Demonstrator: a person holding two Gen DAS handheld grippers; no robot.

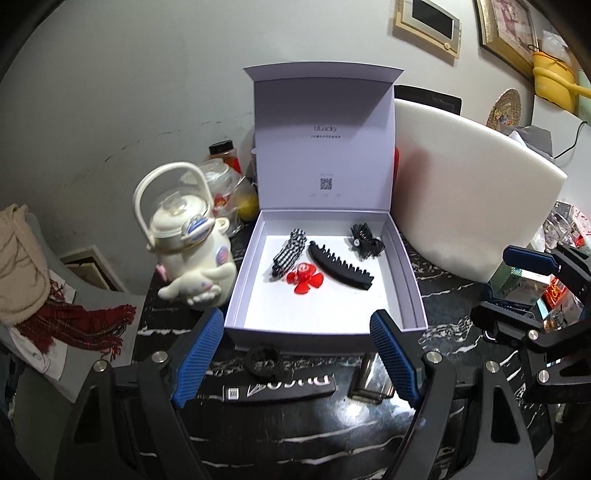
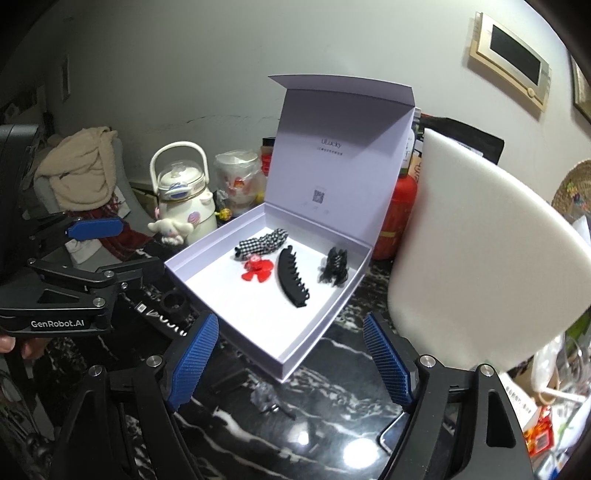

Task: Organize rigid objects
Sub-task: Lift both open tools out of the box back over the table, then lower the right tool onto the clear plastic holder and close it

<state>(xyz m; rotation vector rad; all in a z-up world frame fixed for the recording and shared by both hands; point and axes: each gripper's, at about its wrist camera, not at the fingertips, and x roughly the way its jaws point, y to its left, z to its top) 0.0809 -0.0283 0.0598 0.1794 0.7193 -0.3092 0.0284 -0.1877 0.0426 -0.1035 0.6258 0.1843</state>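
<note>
Resting on a black marble-patterned table (image 1: 436,295), a white box (image 1: 413,291) stands with its lid (image 1: 323,136) raised upright at the back. Four hair clips lie on its floor: a checked clip (image 1: 290,251) toward the left, a red flower clip (image 1: 304,280) touching its near end, a long black claw clip (image 1: 341,266) lying diagonally beside them, and a small black clip (image 1: 364,238) apart in the far right corner.

The left gripper (image 1: 295,354) hovers just in front of the box's near wall, its blue pads (image 1: 199,350) spread wide with nothing between them. Below it on the table lie a black ring (image 1: 262,360), a dark flat pack with white lettering (image 1: 277,391), and a small dark clear case (image 1: 373,380).

The right gripper (image 2: 291,354) hangs off the box's near corner, likewise released and empty, jaws well apart (its own view shows a small clear clip (image 2: 266,397) on the table between the fingers, untouched). From the left view it appears at the right edge (image 1: 517,284).

Left of the box stands a cream kettle-shaped bottle (image 1: 184,229) with a plush figure (image 1: 199,288) at its base. A white foam board (image 1: 469,195) leans just right of the box. Framed pictures (image 1: 428,26) hang on the wall.
</note>
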